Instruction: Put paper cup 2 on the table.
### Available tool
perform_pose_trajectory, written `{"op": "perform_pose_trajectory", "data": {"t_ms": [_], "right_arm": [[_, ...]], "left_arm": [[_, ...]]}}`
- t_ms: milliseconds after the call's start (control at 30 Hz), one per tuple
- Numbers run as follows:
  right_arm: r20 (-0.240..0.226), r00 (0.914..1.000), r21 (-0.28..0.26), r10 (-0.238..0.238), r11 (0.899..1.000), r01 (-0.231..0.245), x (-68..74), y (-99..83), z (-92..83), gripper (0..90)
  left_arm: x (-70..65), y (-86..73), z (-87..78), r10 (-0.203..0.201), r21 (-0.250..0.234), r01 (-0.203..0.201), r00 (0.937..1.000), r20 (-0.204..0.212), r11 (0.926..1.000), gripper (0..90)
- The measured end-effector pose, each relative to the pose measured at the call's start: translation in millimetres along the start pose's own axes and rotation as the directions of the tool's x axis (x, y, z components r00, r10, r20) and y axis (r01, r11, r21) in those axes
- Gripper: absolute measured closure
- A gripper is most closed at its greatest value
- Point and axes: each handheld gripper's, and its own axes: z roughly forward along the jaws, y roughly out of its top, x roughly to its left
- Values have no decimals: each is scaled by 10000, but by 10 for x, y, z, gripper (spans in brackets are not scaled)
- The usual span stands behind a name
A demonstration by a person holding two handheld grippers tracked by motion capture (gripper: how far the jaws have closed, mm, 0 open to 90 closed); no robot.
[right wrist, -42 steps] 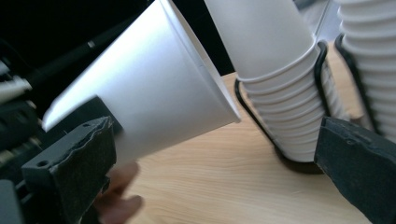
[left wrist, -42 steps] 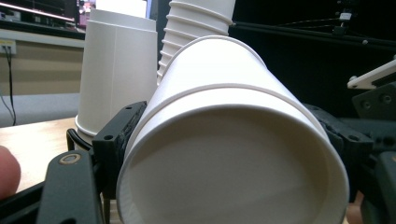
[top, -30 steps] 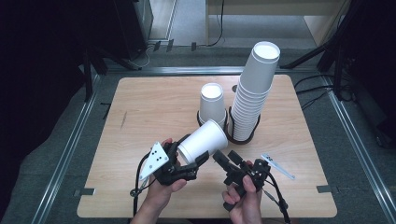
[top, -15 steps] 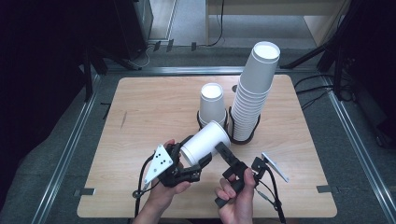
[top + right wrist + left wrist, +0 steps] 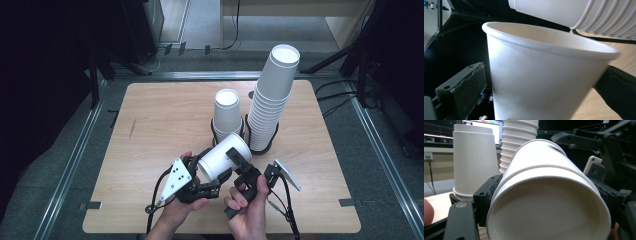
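A white paper cup [image 5: 220, 159] lies tilted in the air above the table's front, its base toward the stacks. My left gripper [image 5: 212, 171] is shut on it near the rim; in the left gripper view the cup's open mouth [image 5: 549, 205] faces the camera. My right gripper [image 5: 237, 162] reaches in from the right. In the right gripper view the cup [image 5: 536, 82] stands between its jaws, and a gap shows beside the left pad [image 5: 466, 87], so this gripper is open.
Two stacks of upside-down white cups stand in black ring holders at the table's back: a tall stack [image 5: 272, 100] and a short stack [image 5: 226, 112] left of it. The wooden table [image 5: 150, 125] has bare room on its left half.
My right gripper has moved up and left from beside the cup until its jaws flank it. The left gripper and the cup have barely shifted.
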Motion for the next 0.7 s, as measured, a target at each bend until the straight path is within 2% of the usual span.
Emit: {"op": "perform_pose_trajectory", "data": {"t_ms": [267,333,400,533,700], "right_arm": [[-280,9991,101,307,9995,-305,-16,23,33,2],[-311,9980,53,544,9985,-543,-28,24,27,81],[-356,9968,-20,719,9974,-720,-47,22,21,110],[-420,9975,-163,569,9982,-576,-67,-2,20,131],[-506,9973,-165,536,9984,-545,-74,-33,26,154]], "left_arm": [[-24,-16,13,51,-32,-50,9998,185,10000,222],[-28,-10,10,140,-47,-140,9999,65,9999,220],[-31,-5,8,213,16,-213,9998,39,9998,212],[8,-1,-9,142,160,-146,9996,257,9998,202],[-6,45,-40,67,324,-72,9998,175,9995,176]]}}
